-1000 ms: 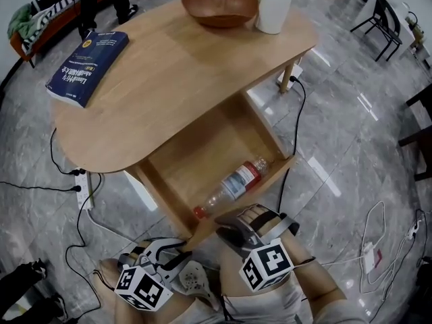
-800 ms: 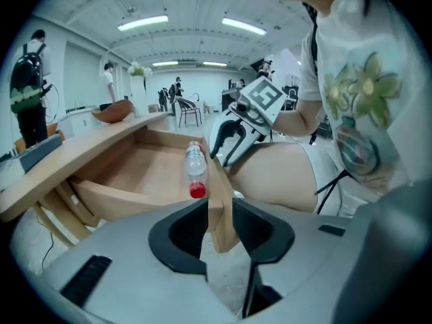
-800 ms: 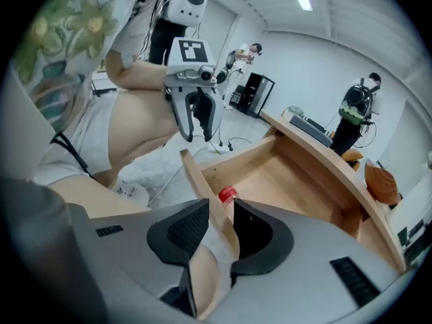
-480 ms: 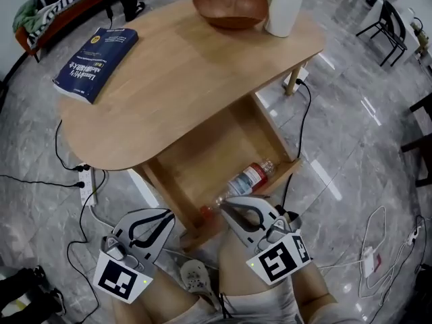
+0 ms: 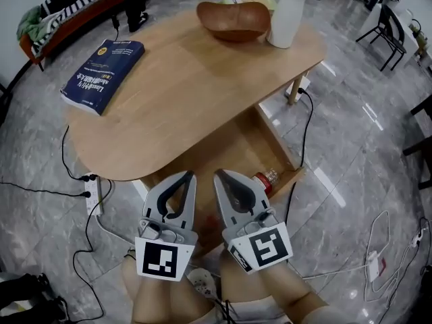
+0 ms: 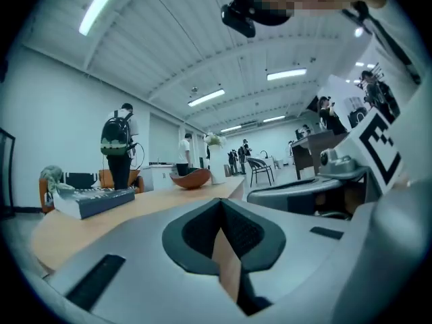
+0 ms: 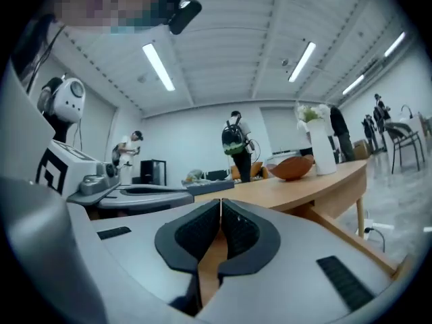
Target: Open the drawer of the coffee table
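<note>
The wooden coffee table (image 5: pixel 189 73) has its drawer (image 5: pixel 282 155) pulled out toward me. In it lies a plastic bottle (image 5: pixel 265 179) with a red label, mostly hidden behind my right gripper. My left gripper (image 5: pixel 190 175) and right gripper (image 5: pixel 217 175) are held side by side over the drawer's front edge, pointing at the table. Neither touches the drawer. In the left gripper view, the left gripper (image 6: pixel 221 202) is shut and empty. The right gripper's (image 7: pixel 220 201) jaws have just been closing, and they meet with nothing between them.
On the tabletop lie a blue book (image 5: pixel 102 75), a wooden bowl (image 5: pixel 233 20) and a white vase (image 5: pixel 287 5). A power strip (image 5: pixel 93 196) and cables lie on the marble floor to the left, more cables to the right. Black chairs (image 5: pixel 386 24) stand far right.
Both grippers have risen from low at the drawer's front, closed their jaws and come together side by side. The right one now covers most of the bottle.
</note>
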Tool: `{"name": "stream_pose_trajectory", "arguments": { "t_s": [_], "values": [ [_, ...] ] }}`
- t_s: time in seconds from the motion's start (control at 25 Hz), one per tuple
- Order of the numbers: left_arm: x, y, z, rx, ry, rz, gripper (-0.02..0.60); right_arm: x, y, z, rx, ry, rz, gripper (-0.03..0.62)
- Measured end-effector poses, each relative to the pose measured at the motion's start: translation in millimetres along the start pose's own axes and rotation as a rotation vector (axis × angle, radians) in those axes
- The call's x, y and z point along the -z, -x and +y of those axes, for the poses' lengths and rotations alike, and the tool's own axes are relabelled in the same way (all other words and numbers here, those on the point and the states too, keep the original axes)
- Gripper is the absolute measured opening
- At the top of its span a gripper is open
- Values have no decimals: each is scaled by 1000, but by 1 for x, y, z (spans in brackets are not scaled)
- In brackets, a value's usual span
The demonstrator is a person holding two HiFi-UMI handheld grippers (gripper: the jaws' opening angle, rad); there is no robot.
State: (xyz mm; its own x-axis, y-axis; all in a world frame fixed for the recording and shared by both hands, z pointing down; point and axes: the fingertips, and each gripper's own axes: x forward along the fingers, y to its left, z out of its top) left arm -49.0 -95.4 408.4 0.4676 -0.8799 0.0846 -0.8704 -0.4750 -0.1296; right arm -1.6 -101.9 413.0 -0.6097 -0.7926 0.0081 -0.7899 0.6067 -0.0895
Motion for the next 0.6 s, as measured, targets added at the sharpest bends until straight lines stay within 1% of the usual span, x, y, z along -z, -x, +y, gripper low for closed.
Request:
{"name": "stream_pose_trajectory", "arguments": {
  "t_s": [0.08,0.16,0.28,0.32,0.48,0.52,0.6],
  "values": [
    [13,4,-6,-13,39,-3,9,4,0,7,31,60,-43,23],
    [19,7,-11,-29,61,0,9,10,3,17,11,86,-44,23],
    [12,5,-20,-24,17,-21,9,8,7,20,5,111,-49,23],
    [11,5,-22,-16,16,-30,9,6,9,19,10,124,-58,23],
    [6,6,-25,-19,104,-78,9,5,11,19,11,155,-76,20],
    [6,6,-24,-24,112,-80,8,7,10,20,12,164,-72,20],
    [7,7,-23,-29,100,-76,8,9,8,21,5,187,-65,18]
  ]
}}
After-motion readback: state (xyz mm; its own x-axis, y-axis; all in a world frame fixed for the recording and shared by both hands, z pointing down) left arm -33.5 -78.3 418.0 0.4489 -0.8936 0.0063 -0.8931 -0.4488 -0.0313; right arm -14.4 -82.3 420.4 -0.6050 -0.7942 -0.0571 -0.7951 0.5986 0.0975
